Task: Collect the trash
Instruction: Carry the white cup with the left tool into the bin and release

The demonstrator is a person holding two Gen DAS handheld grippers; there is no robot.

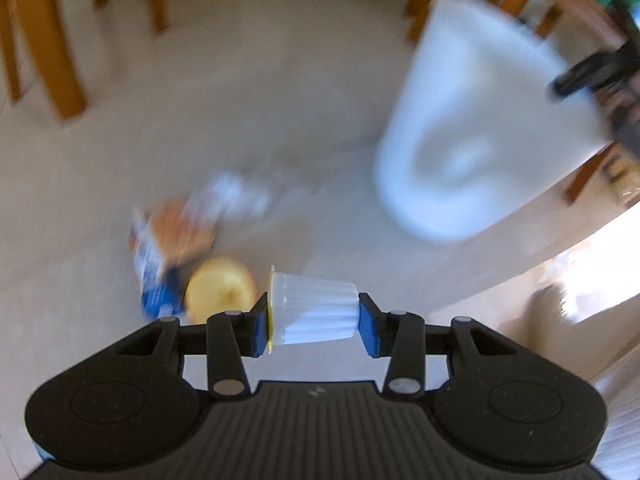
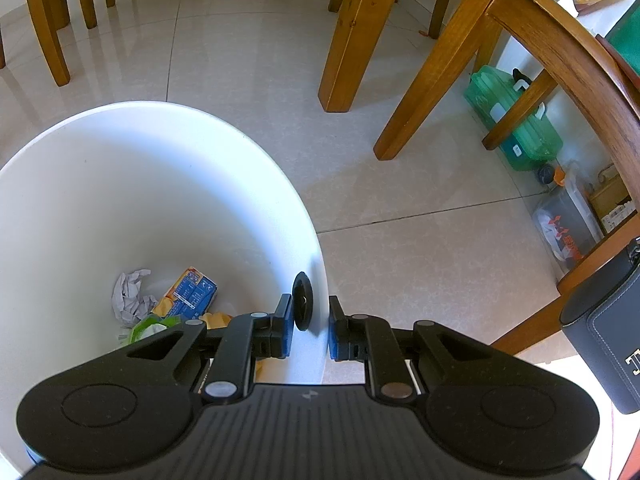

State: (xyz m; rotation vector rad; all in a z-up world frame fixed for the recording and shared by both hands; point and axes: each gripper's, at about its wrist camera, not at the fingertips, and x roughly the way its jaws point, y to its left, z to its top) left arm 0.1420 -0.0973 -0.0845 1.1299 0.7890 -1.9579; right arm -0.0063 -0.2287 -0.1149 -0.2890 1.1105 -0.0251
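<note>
My left gripper (image 1: 313, 319) is shut on a small white ribbed cup (image 1: 316, 309) with a yellow rim, held sideways above the floor. Below it lie a blurred orange-and-blue carton (image 1: 168, 248) and a round yellow fruit (image 1: 220, 288). The white bin (image 1: 480, 120) stands tilted at the right of the left wrist view, with the right gripper's fingers (image 1: 580, 76) at its rim. My right gripper (image 2: 310, 330) is shut on the wall of the white bin (image 2: 200, 184), a black disc (image 2: 303, 300) at its inner pad. Inside lie crumpled paper (image 2: 130, 296) and a blue-orange carton (image 2: 188, 294).
Wooden chair and table legs (image 2: 352, 40) ring the tiled floor. Under the table at the right sit a green plastic case (image 2: 516, 120) and a clear box (image 2: 568, 228). A dark leather-look container (image 2: 608, 340) stands at the far right.
</note>
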